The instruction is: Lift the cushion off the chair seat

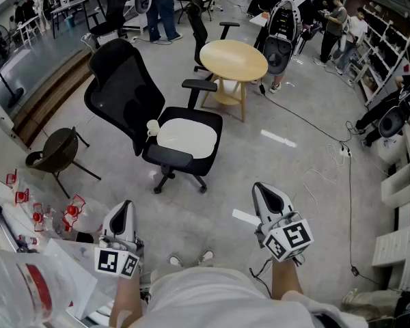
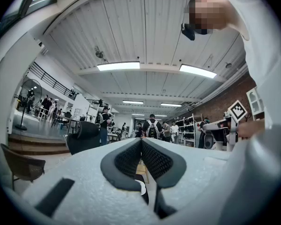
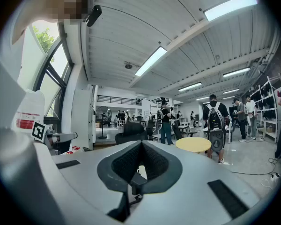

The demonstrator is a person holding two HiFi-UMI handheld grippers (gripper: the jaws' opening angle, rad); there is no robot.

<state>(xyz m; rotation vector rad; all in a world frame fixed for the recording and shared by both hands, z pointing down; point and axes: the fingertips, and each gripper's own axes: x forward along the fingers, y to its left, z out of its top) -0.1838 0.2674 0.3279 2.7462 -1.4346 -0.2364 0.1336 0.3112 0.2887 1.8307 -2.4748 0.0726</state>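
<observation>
A black mesh office chair (image 1: 123,91) stands in the middle of the floor with a white cushion (image 1: 187,137) lying flat on its seat. My left gripper (image 1: 125,207) and right gripper (image 1: 263,188) are held close to my body, well short of the chair, both pointing toward it. Both are shut with nothing between their jaws. In the left gripper view the left gripper (image 2: 141,142) has the chair's back (image 2: 84,135) rising over its left jaw. In the right gripper view a bit of the cushion (image 3: 141,170) shows below the right gripper (image 3: 140,144).
A round wooden table (image 1: 234,60) stands just behind the chair. A brown chair (image 1: 55,152) and red-capped bottles (image 1: 48,214) are at my left. Cables (image 1: 328,135) run across the floor on the right, near white shelves (image 1: 400,183). People stand at the back.
</observation>
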